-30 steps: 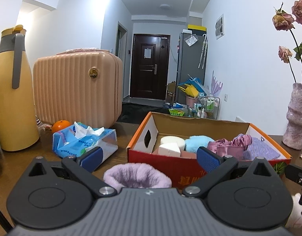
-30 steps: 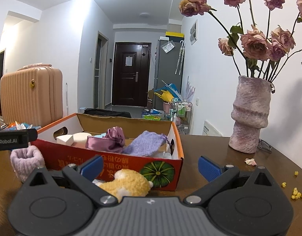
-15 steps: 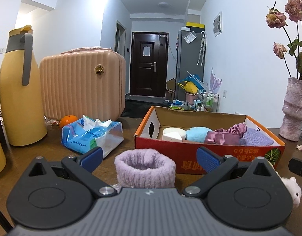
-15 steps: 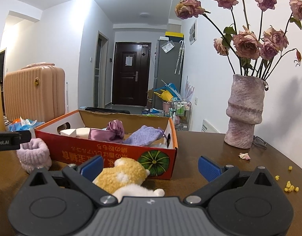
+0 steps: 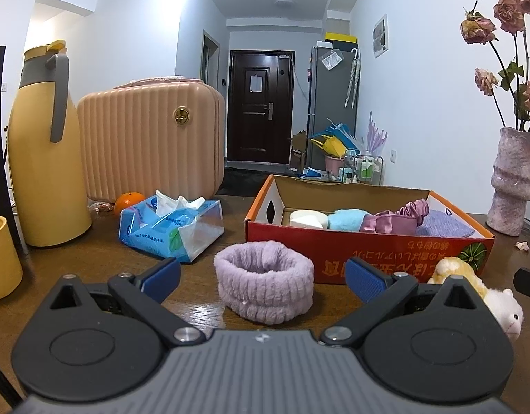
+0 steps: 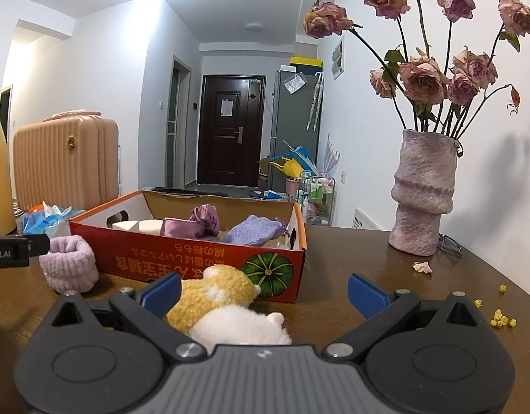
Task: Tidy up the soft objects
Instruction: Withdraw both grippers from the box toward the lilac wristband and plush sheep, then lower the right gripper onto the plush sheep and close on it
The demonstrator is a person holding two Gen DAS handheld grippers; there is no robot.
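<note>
A lilac fluffy wristband lies on the brown table just ahead of my open left gripper, framed by its blue fingertips and not touched. It also shows in the right wrist view as the wristband at the left. A yellow and white plush toy lies in front of the red cardboard box, inside my open right gripper and near its left finger. The box holds white sponges, a blue puff, a pink satin scrunchie and a purple cloth.
A tissue pack, an orange, a yellow thermos, a yellow cup and a peach case stand at the left. A vase of dried roses stands at the right, with petals and crumbs nearby.
Both grippers have drawn back from the box and risen a little, so the wristband and the plush toy now show more fully. Both stay open.
</note>
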